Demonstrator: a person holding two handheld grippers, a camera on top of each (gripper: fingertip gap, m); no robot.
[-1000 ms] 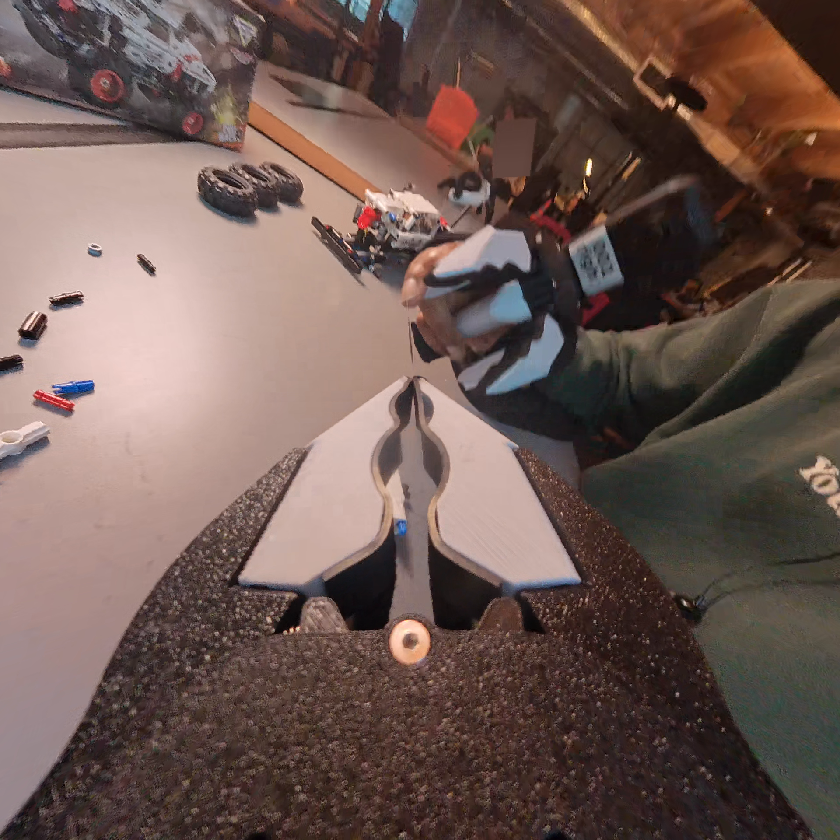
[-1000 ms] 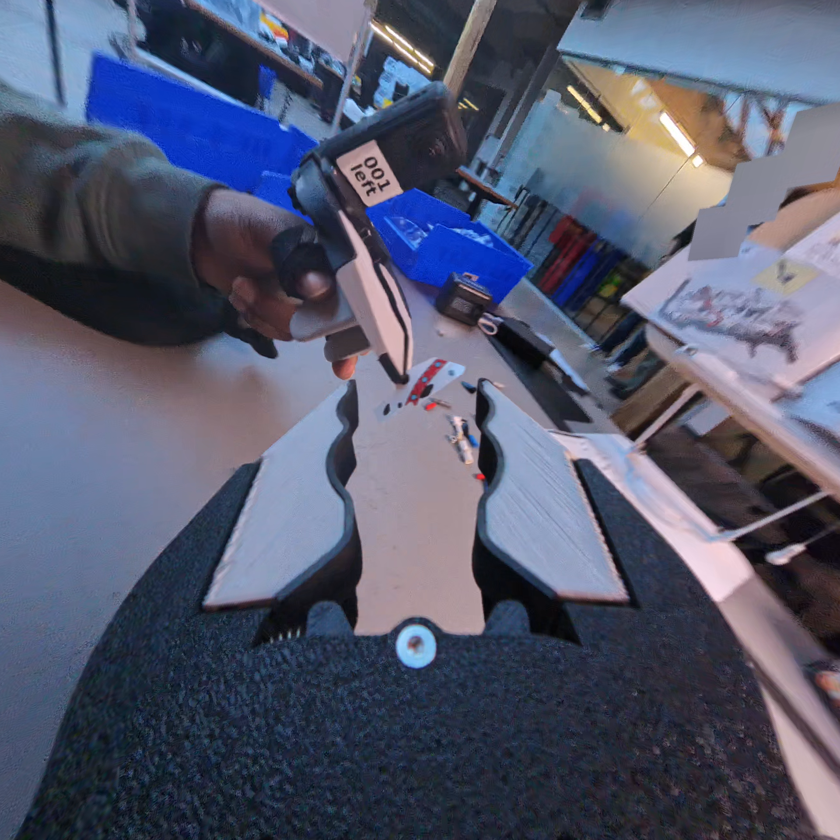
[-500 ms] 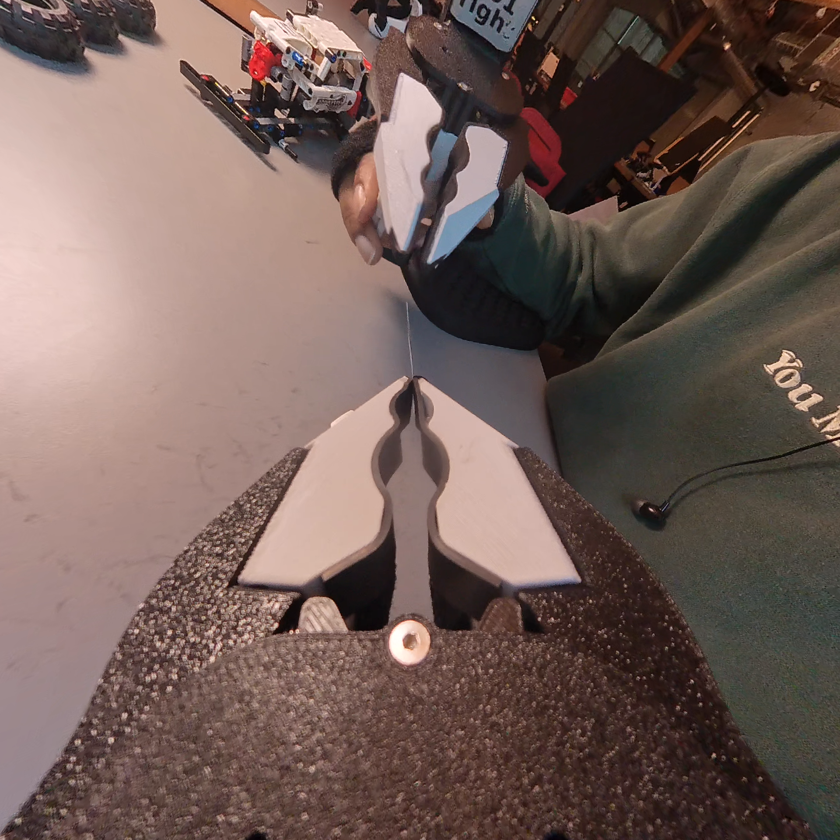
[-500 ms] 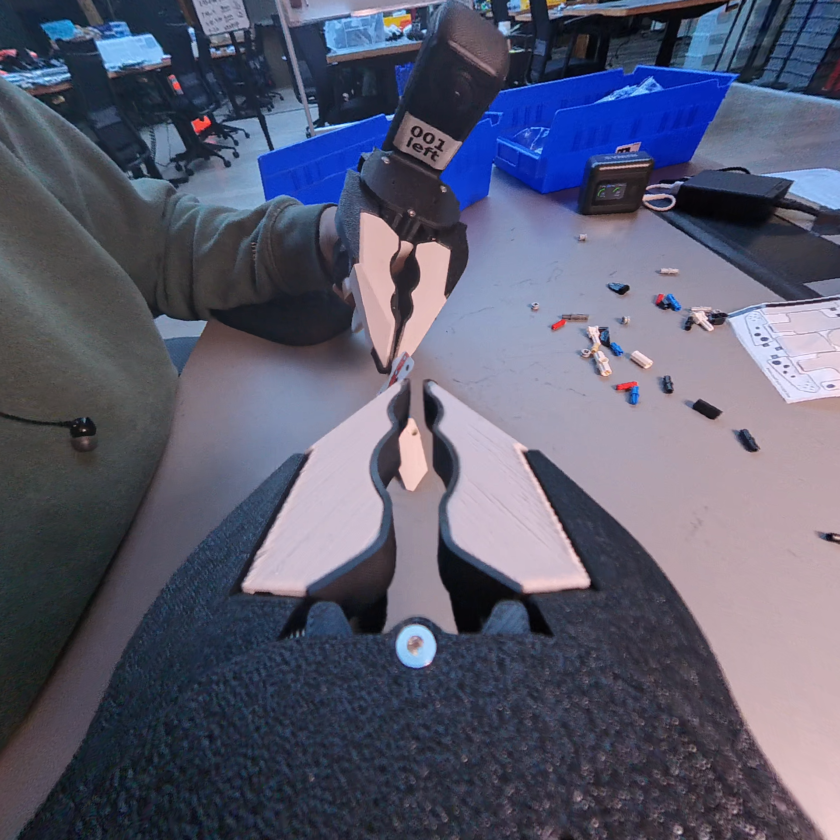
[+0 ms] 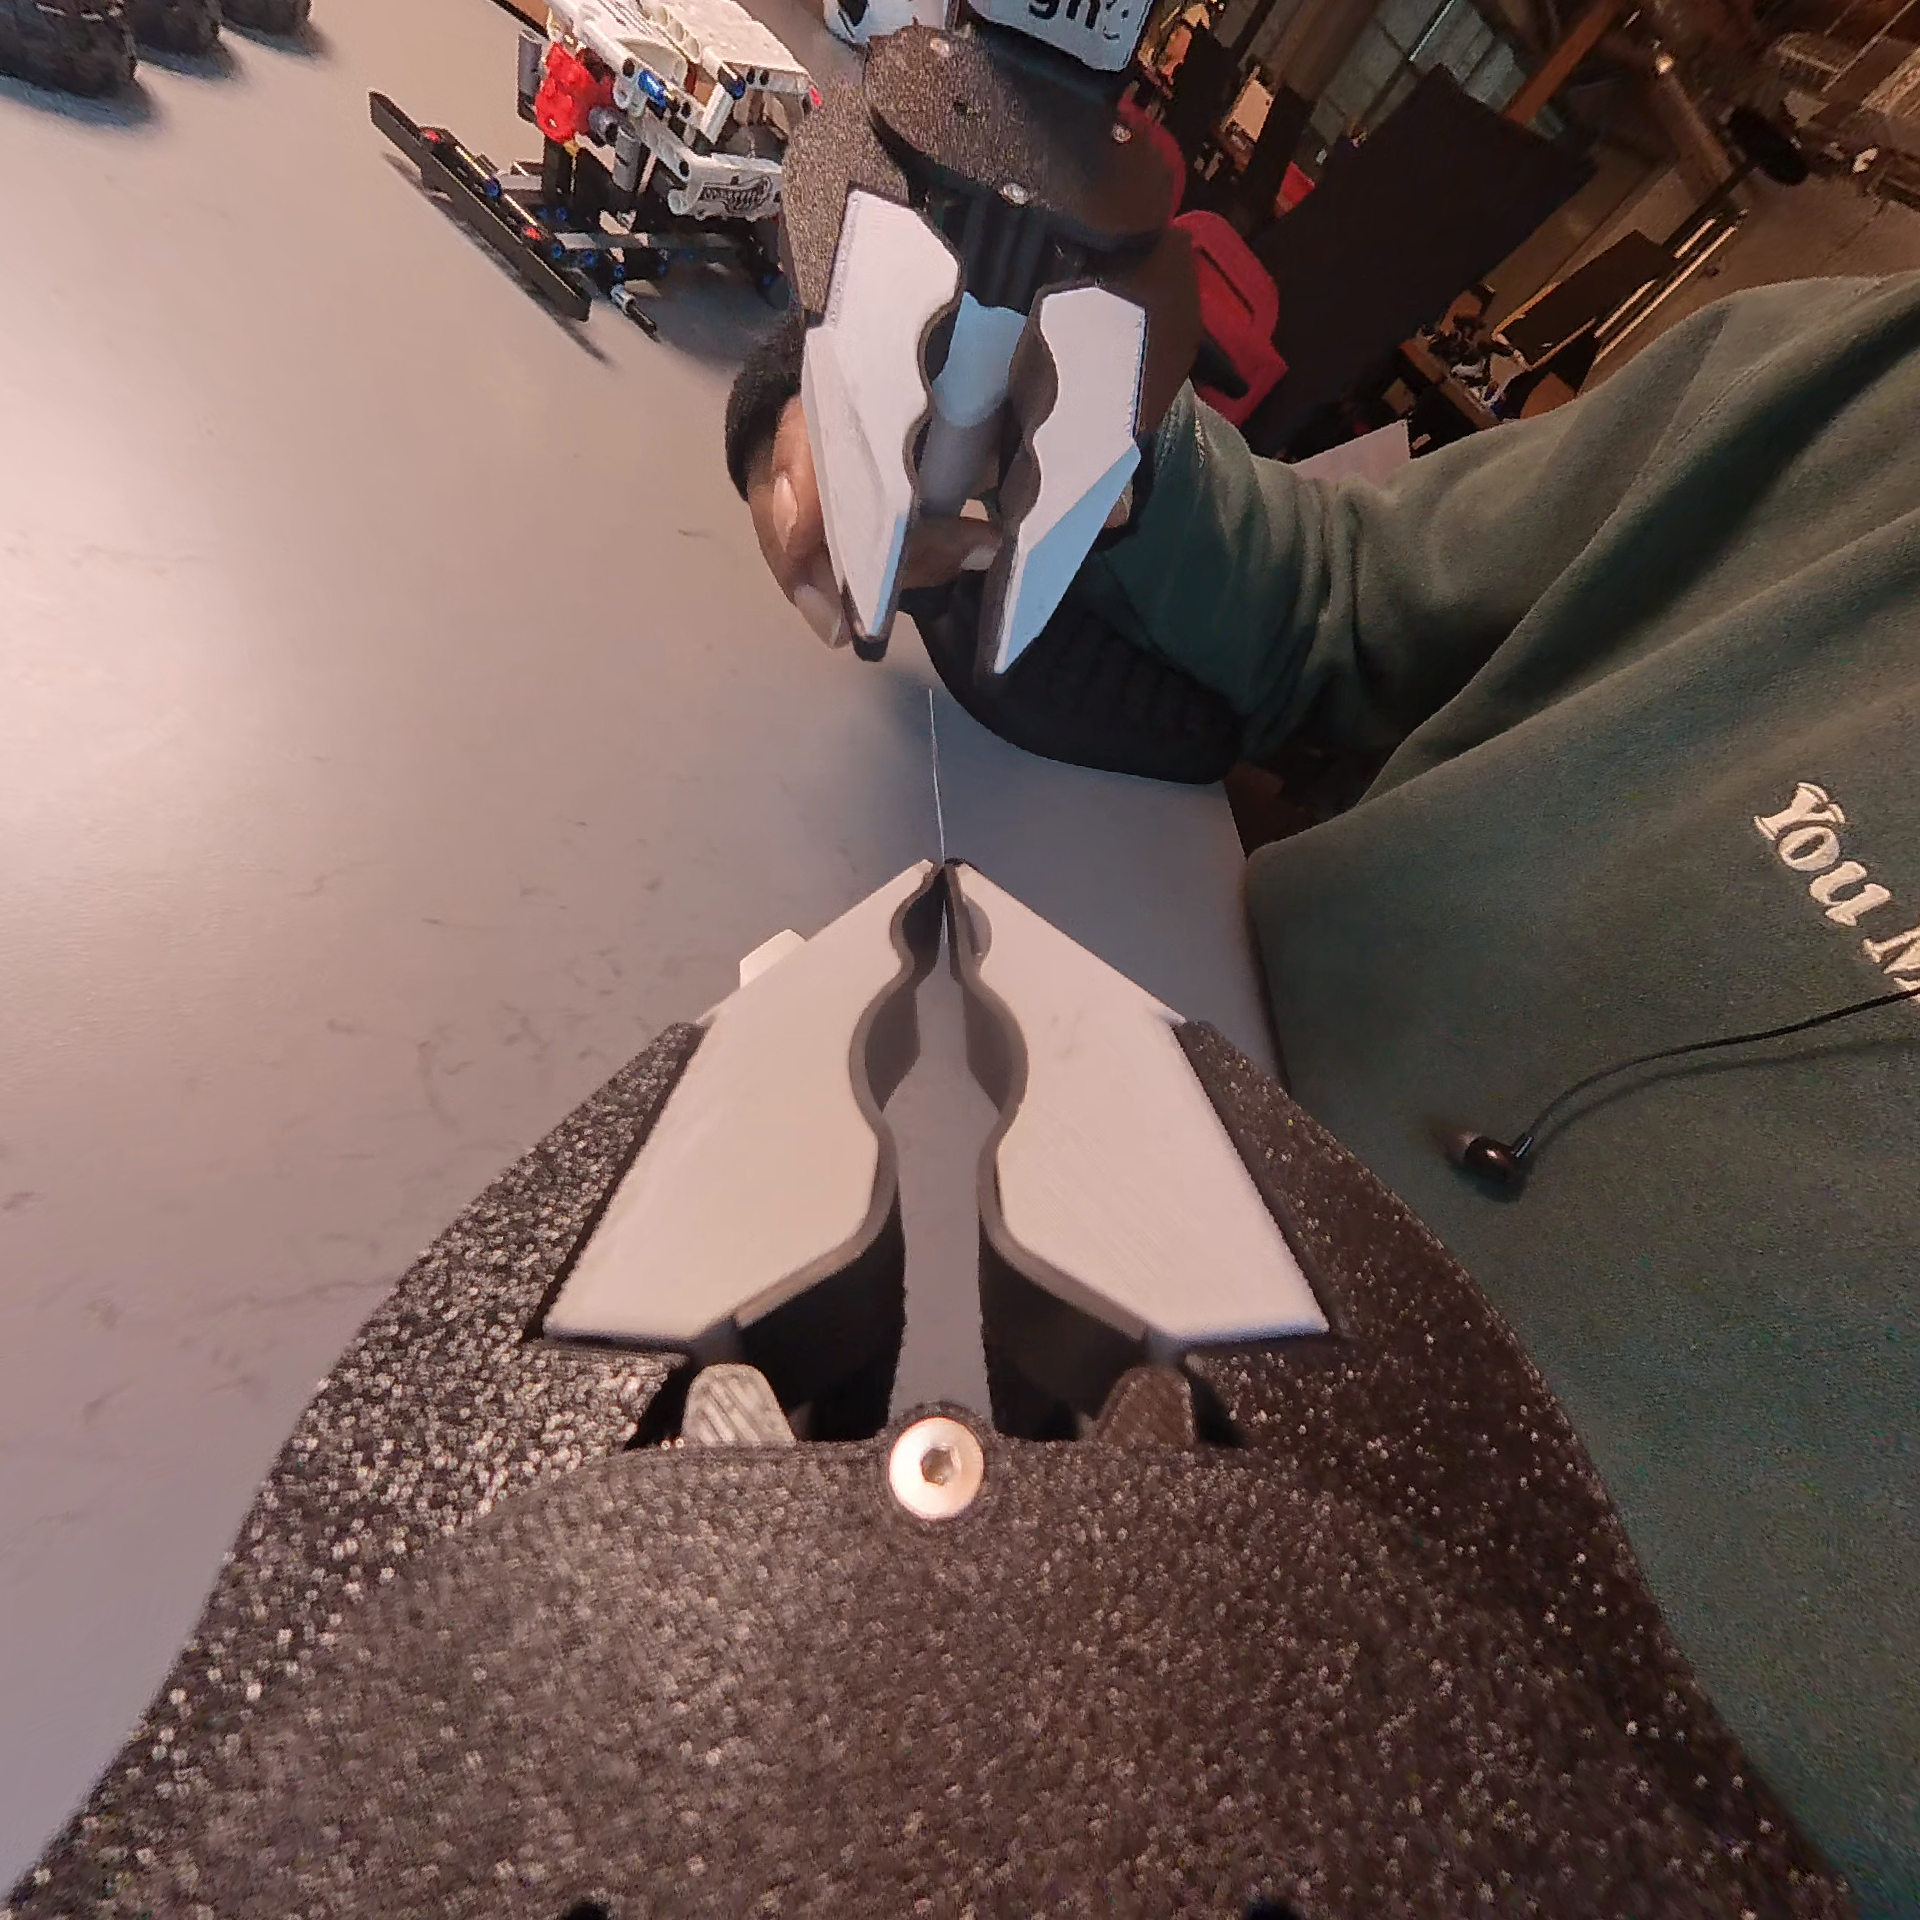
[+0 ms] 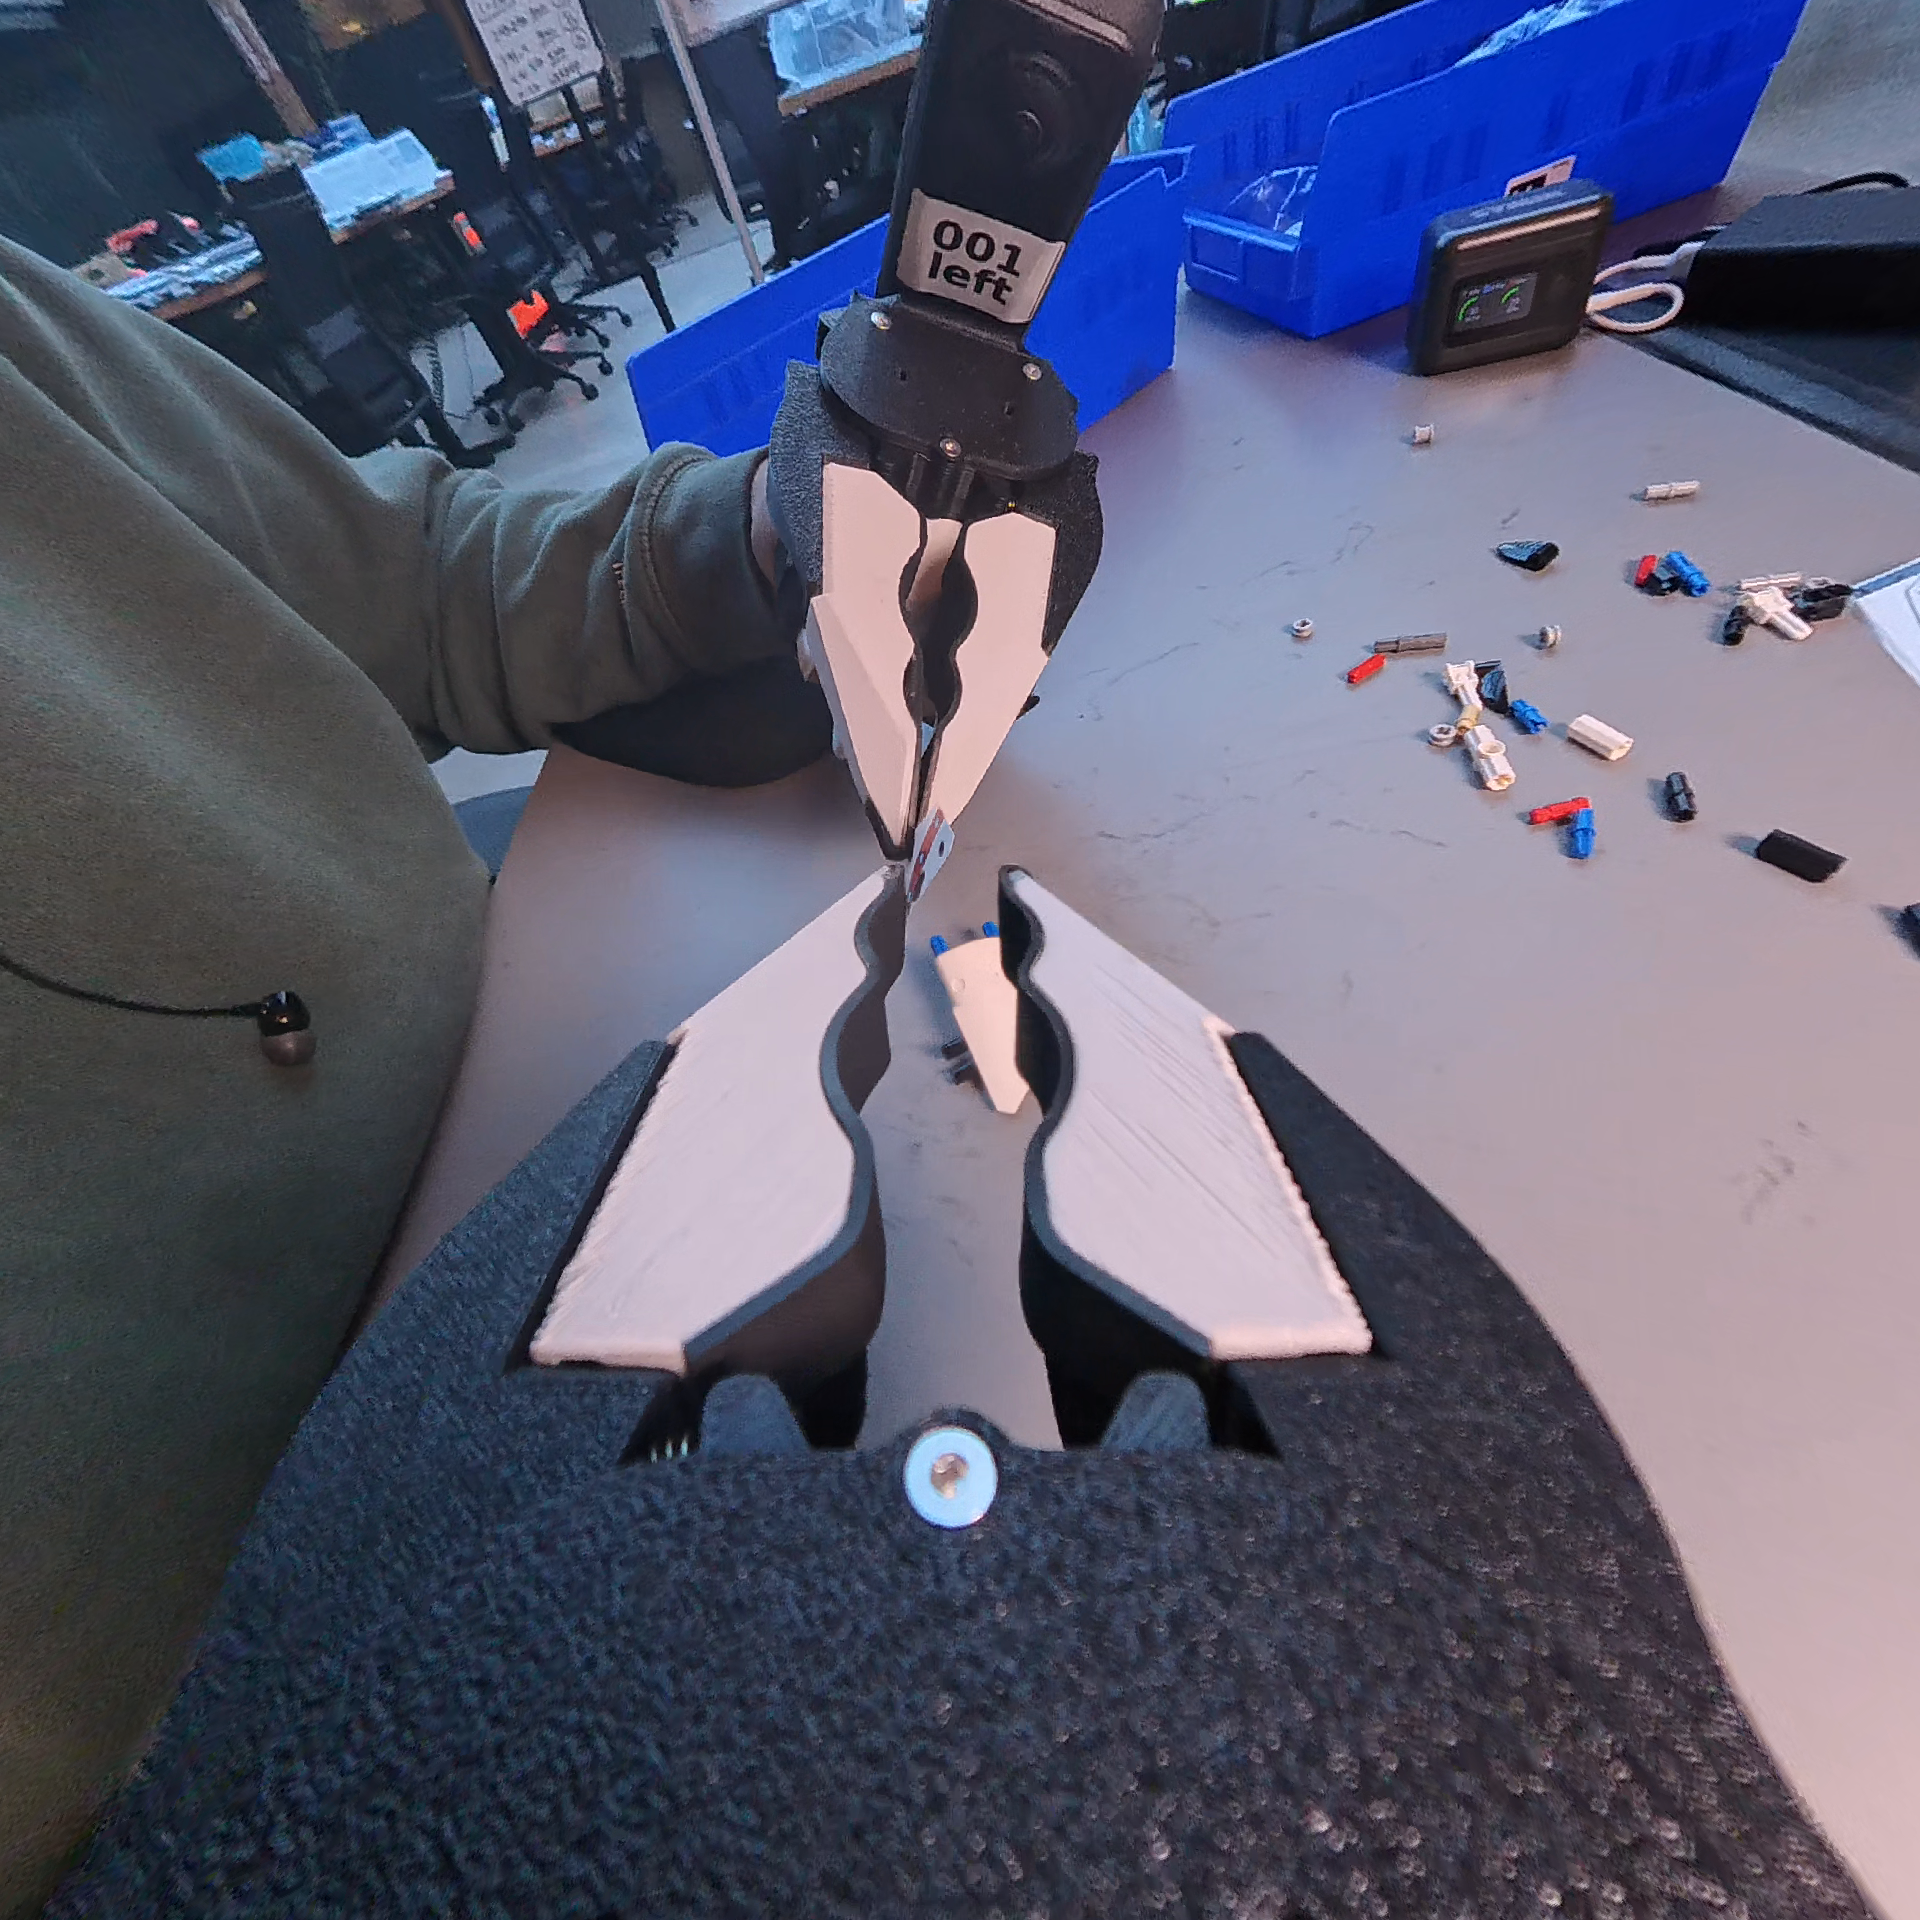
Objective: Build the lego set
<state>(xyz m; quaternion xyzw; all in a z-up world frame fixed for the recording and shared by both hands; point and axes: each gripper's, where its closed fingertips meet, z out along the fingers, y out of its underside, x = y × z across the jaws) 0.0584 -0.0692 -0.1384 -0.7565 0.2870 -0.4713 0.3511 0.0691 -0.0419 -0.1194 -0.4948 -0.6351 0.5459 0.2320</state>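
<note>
My left gripper [image 5: 943, 868] is shut on a small white and red sticker [image 6: 928, 854]. In the left wrist view the sticker [image 5: 934, 769] is edge-on, a thin line rising from the tips. My right gripper [image 6: 948, 878] is open and faces the left gripper [image 6: 909, 831] tip to tip, with its left fingertip touching the sticker or nearly so. A white lego panel [image 6: 982, 1013] with blue pins lies on the grey table [image 6: 1351, 1091] below the right gripper's gap. In the left wrist view the right gripper [image 5: 930, 649] hangs just beyond the sticker, jaws apart.
A partly built white truck [image 5: 644, 135] and tyres [image 5: 62, 57] are at the far side. Loose small pieces [image 6: 1538, 727] lie to the right. Blue bins [image 6: 1455, 156] and a black device [image 6: 1507, 275] stand behind. The person's green sweater [image 5: 1610, 935] borders the near table edge. About 4 centimeters separates my left fingertips from my right.
The two grippers have turned to face each other and closed in. The right gripper, open at first, nearly shut, then opened wider again. The left gripper stays shut on the sticker.
</note>
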